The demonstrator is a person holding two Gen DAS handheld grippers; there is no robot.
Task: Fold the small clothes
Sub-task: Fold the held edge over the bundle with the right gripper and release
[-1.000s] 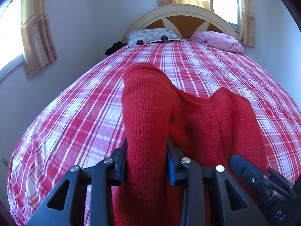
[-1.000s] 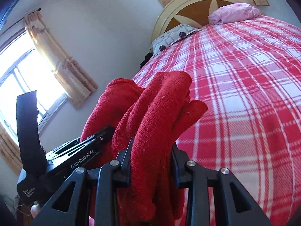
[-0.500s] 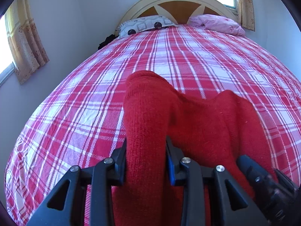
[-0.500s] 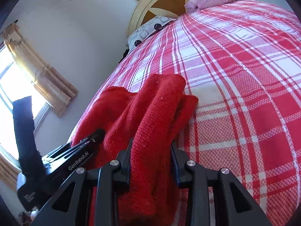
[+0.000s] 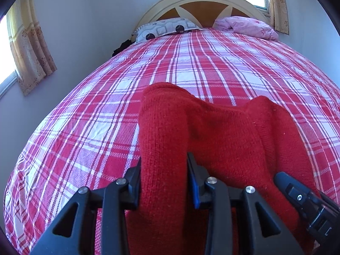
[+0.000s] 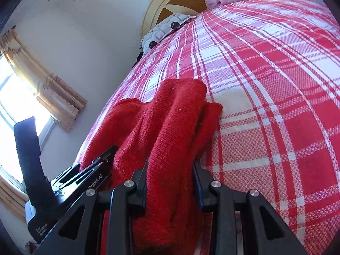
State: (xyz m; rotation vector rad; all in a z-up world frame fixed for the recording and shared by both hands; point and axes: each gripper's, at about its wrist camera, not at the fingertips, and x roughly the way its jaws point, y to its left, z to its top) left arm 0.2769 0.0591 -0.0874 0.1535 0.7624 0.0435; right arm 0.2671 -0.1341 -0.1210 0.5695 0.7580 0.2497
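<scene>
A red knitted garment (image 5: 212,140) is bunched between both grippers, low over the red and white plaid bed (image 5: 191,63). My left gripper (image 5: 163,176) is shut on its left edge, with the knit rising between the jaws. My right gripper (image 6: 171,180) is shut on the other edge of the garment (image 6: 174,127), which drapes forward and touches the bedspread (image 6: 276,106). The right gripper's body shows at the lower right of the left wrist view (image 5: 308,208); the left one shows at the lower left of the right wrist view (image 6: 70,191).
A patterned pillow (image 5: 167,28) and a pink pillow (image 5: 246,26) lie at the headboard (image 5: 201,4). A wall with a curtained window (image 5: 27,46) runs along the bed's left side. A dark item (image 5: 121,46) lies beside the pillow.
Both grippers have come down toward the bed with the garment. Its front folds now rest on the bedspread, and the left wrist view has tilted slightly up again.
</scene>
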